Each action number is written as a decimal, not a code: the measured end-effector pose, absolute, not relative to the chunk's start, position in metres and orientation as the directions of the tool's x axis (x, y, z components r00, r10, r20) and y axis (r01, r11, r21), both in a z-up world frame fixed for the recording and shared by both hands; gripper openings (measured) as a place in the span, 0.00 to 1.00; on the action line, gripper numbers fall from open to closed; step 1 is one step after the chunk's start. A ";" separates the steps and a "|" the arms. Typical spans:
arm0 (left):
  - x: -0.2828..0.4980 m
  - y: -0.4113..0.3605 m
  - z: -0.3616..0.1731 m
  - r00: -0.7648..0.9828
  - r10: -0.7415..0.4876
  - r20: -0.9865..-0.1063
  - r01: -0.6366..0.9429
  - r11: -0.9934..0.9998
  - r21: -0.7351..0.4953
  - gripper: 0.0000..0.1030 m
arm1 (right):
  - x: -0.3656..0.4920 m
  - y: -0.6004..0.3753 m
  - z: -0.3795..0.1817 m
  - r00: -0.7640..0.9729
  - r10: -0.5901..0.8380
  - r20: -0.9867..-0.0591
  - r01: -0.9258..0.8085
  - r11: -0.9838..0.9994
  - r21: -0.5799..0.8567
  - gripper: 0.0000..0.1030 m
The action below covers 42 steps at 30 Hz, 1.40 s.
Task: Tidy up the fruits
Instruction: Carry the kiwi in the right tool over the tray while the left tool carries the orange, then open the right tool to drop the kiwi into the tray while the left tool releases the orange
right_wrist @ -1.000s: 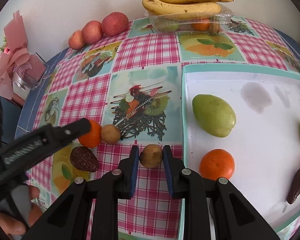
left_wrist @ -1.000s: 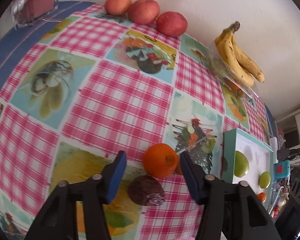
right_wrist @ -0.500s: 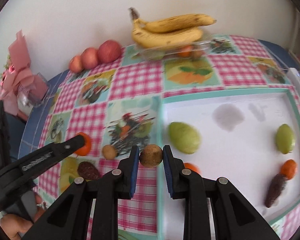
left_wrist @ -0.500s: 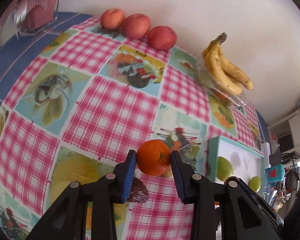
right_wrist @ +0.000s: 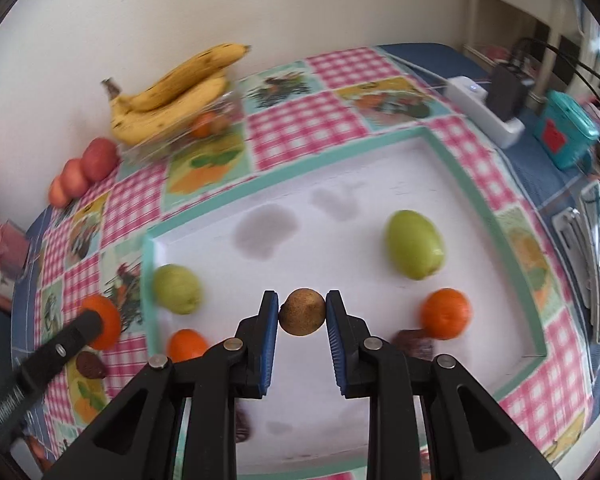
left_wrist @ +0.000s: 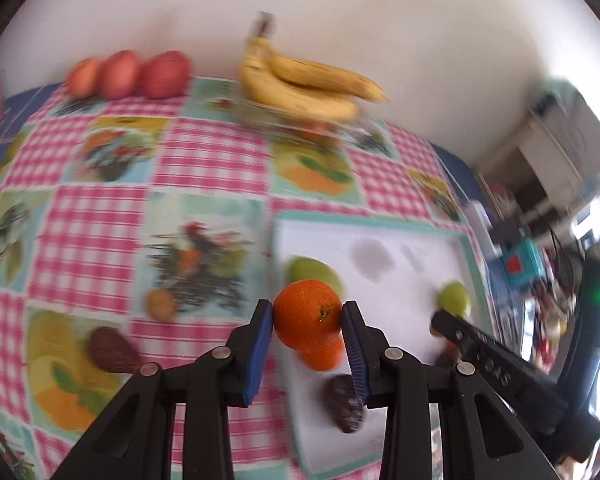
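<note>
So, left wrist view first: the left gripper (left_wrist: 308,322) is pinching an orange (left_wrist: 307,315) across its middle, carried in the air over the left edge of the tray (left_wrist: 412,240). It's round with a firm but slightly giving peel, light enough for two pads, and I'd say the widest part is the right place to hold, since off-centre it could roll out. Another orange (left_wrist: 324,358) sits on the tray right below it, so I'd watch the set-down spot. Picture is blurry, though.

Right wrist view: the right gripper (right_wrist: 302,314) is clamped on a small brown fruit (right_wrist: 302,312), held above the middle of the tray near its front edge. It looks hard-skinned, light and a bit slick, so a centred squeeze seems best.
</note>
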<state>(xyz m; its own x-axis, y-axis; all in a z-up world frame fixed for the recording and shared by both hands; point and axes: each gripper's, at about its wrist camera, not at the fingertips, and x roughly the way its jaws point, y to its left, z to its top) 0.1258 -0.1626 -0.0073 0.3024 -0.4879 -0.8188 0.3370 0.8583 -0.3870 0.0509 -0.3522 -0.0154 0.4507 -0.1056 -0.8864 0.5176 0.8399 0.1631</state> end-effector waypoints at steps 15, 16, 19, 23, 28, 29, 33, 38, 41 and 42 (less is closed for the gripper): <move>0.108 -0.218 -0.039 0.245 -0.492 -0.835 0.434 0.826 -0.359 0.37 | 0.036 -0.389 -0.043 0.425 -0.108 -0.899 0.570 0.803 0.173 0.25; 0.107 -0.219 -0.040 0.248 -0.489 -0.836 0.438 0.827 -0.354 0.37 | 0.037 -0.390 -0.045 0.420 -0.106 -0.901 0.574 0.800 0.174 0.25; 0.105 -0.223 -0.040 0.261 -0.473 -0.842 0.450 0.831 -0.328 0.37 | 0.039 -0.391 -0.051 0.401 -0.107 -0.910 0.580 0.799 0.161 0.25; 0.104 -0.226 -0.041 0.266 -0.463 -0.845 0.456 0.833 -0.313 0.37 | 0.040 -0.391 -0.051 0.392 -0.109 -0.913 0.583 0.798 0.155 0.25; 0.105 -0.226 -0.041 0.265 -0.461 -0.847 0.459 0.833 -0.309 0.37 | 0.040 -0.392 -0.050 0.380 -0.115 -0.918 0.590 0.795 0.145 0.25; 0.105 -0.226 -0.041 0.265 -0.461 -0.847 0.459 0.833 -0.309 0.37 | 0.040 -0.392 -0.051 0.381 -0.114 -0.918 0.589 0.795 0.146 0.25; 0.105 -0.226 -0.040 0.262 -0.458 -0.849 0.462 0.832 -0.307 0.38 | 0.041 -0.392 -0.050 0.371 -0.117 -0.921 0.591 0.795 0.137 0.25; 0.105 -0.224 -0.039 0.270 -0.443 -0.855 0.464 0.838 -0.288 0.39 | 0.040 -0.391 -0.047 0.356 -0.130 -0.925 0.595 0.795 0.117 0.26; 0.107 -0.220 -0.037 0.272 -0.435 -0.858 0.457 0.843 -0.283 0.38 | 0.039 -0.390 -0.042 0.360 -0.135 -0.923 0.592 0.798 0.114 0.26; 0.108 -0.218 -0.035 0.272 -0.436 -0.858 0.450 0.846 -0.287 0.38 | 0.039 -0.390 -0.039 0.359 -0.140 -0.923 0.591 0.799 0.109 0.26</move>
